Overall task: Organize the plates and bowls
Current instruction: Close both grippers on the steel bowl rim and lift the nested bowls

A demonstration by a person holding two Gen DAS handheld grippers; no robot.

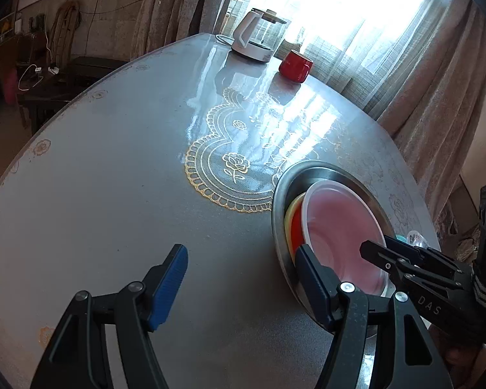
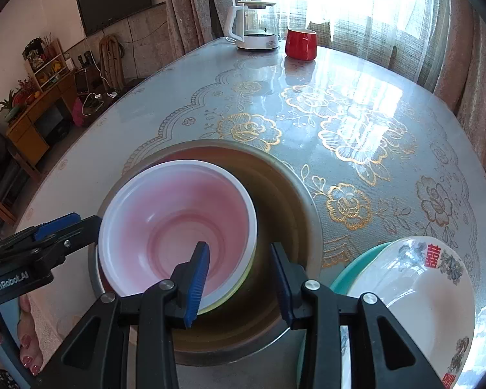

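Observation:
A steel basin (image 1: 320,169) (image 2: 285,201) stands on the round table. Inside it a pink bowl with a white rim (image 1: 340,223) (image 2: 178,214) rests tilted on an orange and a yellow bowl (image 1: 291,223). My right gripper (image 2: 239,280) (image 1: 377,246) is open and straddles the pink bowl's near wall, one finger inside and one outside, neither pad pressing. My left gripper (image 1: 243,275) is open, with its right finger (image 1: 311,278) at the basin's near rim and its left finger over the bare table. The right wrist view shows it coming in from the left (image 2: 48,236).
A white plate with red characters (image 2: 421,291) lies on a teal plate (image 2: 350,272) right of the basin. A glass kettle (image 1: 256,37) (image 2: 256,26) and a red cup (image 1: 295,64) (image 2: 301,43) stand at the far edge by the curtains. A person's hand (image 2: 26,350) holds the left gripper.

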